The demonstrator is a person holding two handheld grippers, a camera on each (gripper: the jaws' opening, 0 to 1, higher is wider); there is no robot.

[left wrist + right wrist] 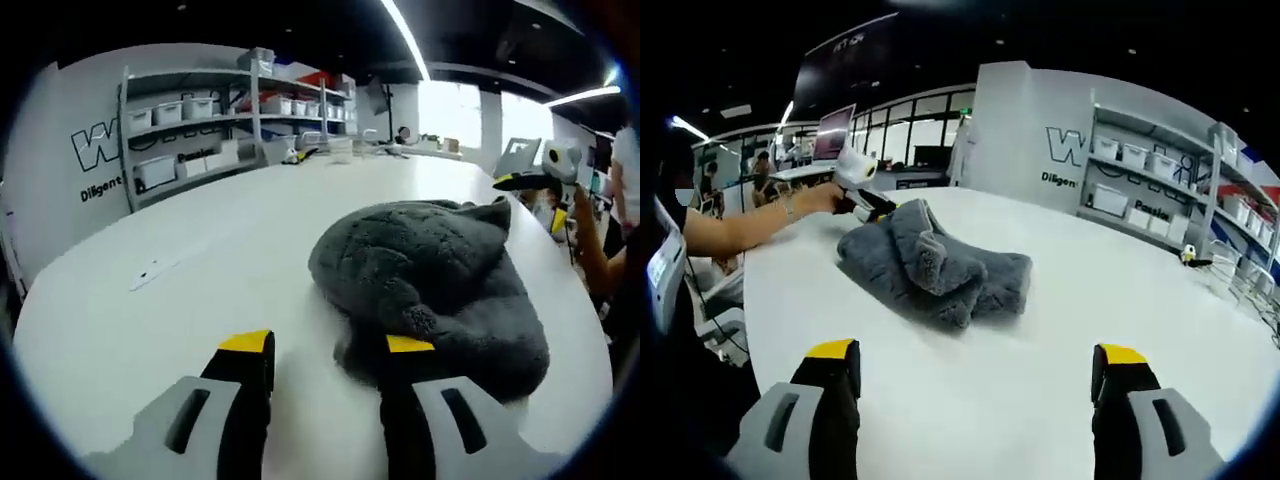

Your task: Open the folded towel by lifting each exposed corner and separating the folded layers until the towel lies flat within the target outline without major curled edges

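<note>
Your left gripper (325, 350) hangs low over the white table (180, 260), jaws apart and holding nothing, its right jaw tip just at the near edge of the grey towel (430, 275). You have the right gripper (975, 358) spread wide and empty too, well short of the towel, which lies bunched and folded mid-table. Beyond it, another gripper (858, 190) in a person's hand (815, 200) touches the towel's far corner. Shelving (230, 120) with bins lines the wall.

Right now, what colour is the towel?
Dark grey, plush towel; clearest in the right gripper view.
</note>
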